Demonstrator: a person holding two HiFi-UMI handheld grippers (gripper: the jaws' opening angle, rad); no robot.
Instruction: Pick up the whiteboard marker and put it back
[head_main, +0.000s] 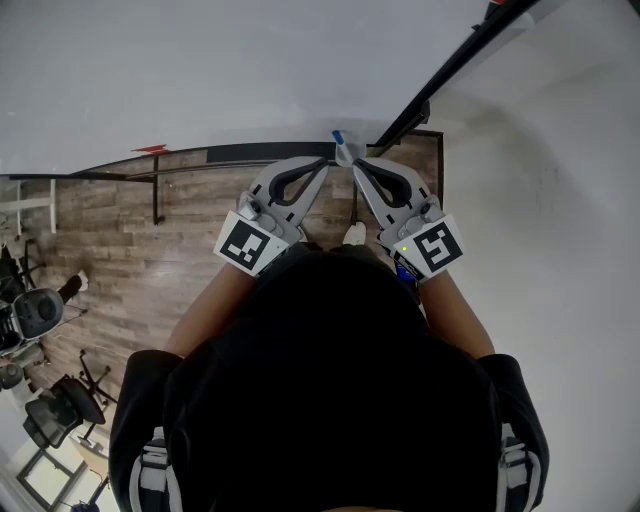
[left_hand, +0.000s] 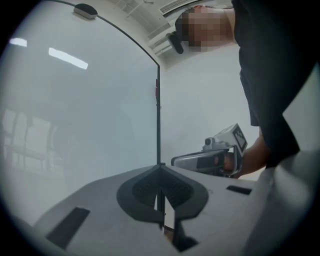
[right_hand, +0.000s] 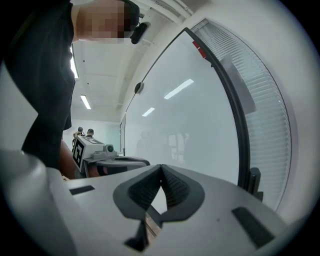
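The whiteboard marker (head_main: 342, 150), white with a blue cap, shows only in the head view. It lies just past the tips of both grippers, by the board's dark ledge (head_main: 270, 152). My left gripper (head_main: 325, 162) and right gripper (head_main: 353, 163) point level at the whiteboard (left_hand: 90, 125), their tips close together. In the left gripper view my left gripper's (left_hand: 160, 166) jaws meet at the tip with nothing between them. The right gripper's (right_hand: 161, 166) jaws also touch, and no marker shows in that view. I cannot tell whether either tip touches the marker.
The board's dark frame (left_hand: 158, 125) runs upright ahead of the left gripper and curves past the right one (right_hand: 235, 115). Wooden floor (head_main: 130, 250) lies below, with office chairs (head_main: 55, 410) at the lower left. Some people (right_hand: 84, 132) stand far off.
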